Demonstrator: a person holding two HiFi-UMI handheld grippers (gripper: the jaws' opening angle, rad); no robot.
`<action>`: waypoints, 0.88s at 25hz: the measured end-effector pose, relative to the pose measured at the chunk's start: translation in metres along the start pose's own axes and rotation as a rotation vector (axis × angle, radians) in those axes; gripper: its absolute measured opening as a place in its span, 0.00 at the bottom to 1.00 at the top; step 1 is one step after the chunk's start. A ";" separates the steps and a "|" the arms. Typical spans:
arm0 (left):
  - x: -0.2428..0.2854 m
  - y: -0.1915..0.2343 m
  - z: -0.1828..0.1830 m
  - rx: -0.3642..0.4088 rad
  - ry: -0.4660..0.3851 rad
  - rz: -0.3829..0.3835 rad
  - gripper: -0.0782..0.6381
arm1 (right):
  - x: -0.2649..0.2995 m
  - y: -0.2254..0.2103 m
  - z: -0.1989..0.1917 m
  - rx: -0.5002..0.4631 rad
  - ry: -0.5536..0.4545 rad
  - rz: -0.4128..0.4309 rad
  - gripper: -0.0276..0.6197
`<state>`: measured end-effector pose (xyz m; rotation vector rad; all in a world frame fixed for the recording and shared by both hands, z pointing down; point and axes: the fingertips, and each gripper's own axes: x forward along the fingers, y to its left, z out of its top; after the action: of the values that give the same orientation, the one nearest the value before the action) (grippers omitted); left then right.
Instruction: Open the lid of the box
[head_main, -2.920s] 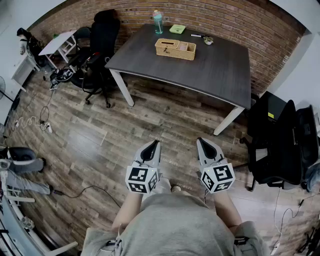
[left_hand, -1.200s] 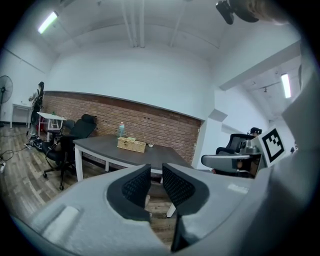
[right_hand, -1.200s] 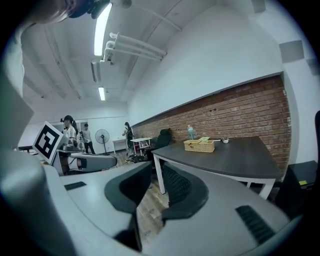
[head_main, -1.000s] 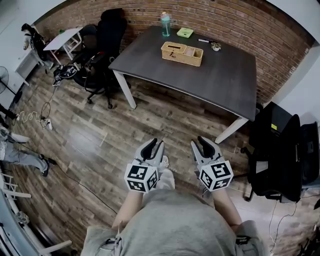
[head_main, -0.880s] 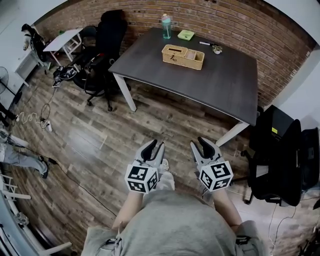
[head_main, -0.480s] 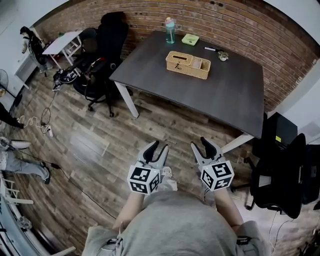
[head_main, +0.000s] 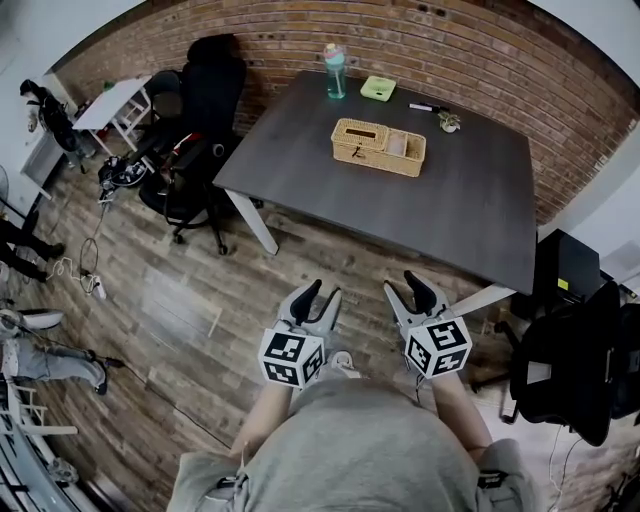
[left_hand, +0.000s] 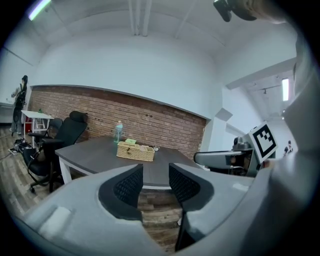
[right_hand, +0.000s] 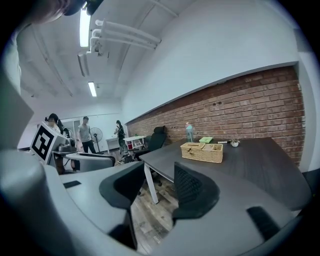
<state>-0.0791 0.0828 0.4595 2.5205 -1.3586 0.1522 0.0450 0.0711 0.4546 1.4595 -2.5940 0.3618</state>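
A woven wicker box with a lid on its left half stands on the dark grey table, well ahead of both grippers. The box also shows far off in the left gripper view and the right gripper view. My left gripper and right gripper are held side by side over the wooden floor, short of the table's near edge. Both are open. Their jaws have just been opening wider, and nothing is between them.
A teal bottle, a green pad and a small item sit at the table's far side by the brick wall. A black office chair stands left of the table, and black bags stand to the right. Cables lie on the floor at left.
The table and box have come nearer as the person walked forward. Both grippers moved along with the person, and their jaws have spread wider.
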 end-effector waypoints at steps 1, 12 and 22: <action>0.005 0.006 0.003 0.002 -0.003 -0.003 0.32 | 0.007 -0.002 0.003 0.000 -0.001 -0.004 0.31; 0.050 0.053 0.023 0.004 -0.011 -0.030 0.32 | 0.065 -0.023 0.021 0.000 -0.017 -0.047 0.31; 0.078 0.076 0.028 0.002 0.011 -0.059 0.32 | 0.095 -0.038 0.029 0.008 -0.013 -0.082 0.31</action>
<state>-0.1005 -0.0281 0.4639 2.5542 -1.2796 0.1548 0.0277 -0.0339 0.4551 1.5707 -2.5356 0.3533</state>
